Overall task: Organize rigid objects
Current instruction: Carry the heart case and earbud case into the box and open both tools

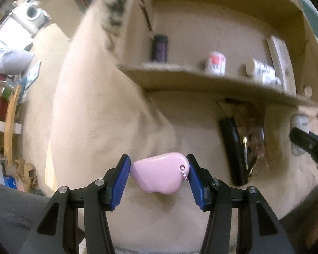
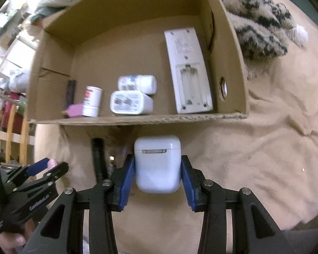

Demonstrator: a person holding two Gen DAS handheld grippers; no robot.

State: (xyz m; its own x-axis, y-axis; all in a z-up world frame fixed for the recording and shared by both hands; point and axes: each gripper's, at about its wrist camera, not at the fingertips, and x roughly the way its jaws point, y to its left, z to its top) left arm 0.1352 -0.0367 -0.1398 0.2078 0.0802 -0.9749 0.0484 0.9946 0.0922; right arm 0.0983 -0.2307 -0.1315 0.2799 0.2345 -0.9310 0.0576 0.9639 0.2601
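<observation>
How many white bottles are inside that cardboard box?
3: one upright white bottle at the left, two lying bottles mid-box, beside the remote. Others may hide.

Plenty of open floor in the cardboard box (image 2: 53, 63) toward its back wall and back left corner. The front edge is crowded though: white remote (image 2: 187, 69) along the right wall, two white bottles (image 2: 133, 95) mid-front, a small white jar (image 2: 92, 101) and a dark tube (image 2: 71, 93) front left. On the bed, a black cylinder (image 2: 98, 158) lies just before the box's front wall.
</observation>
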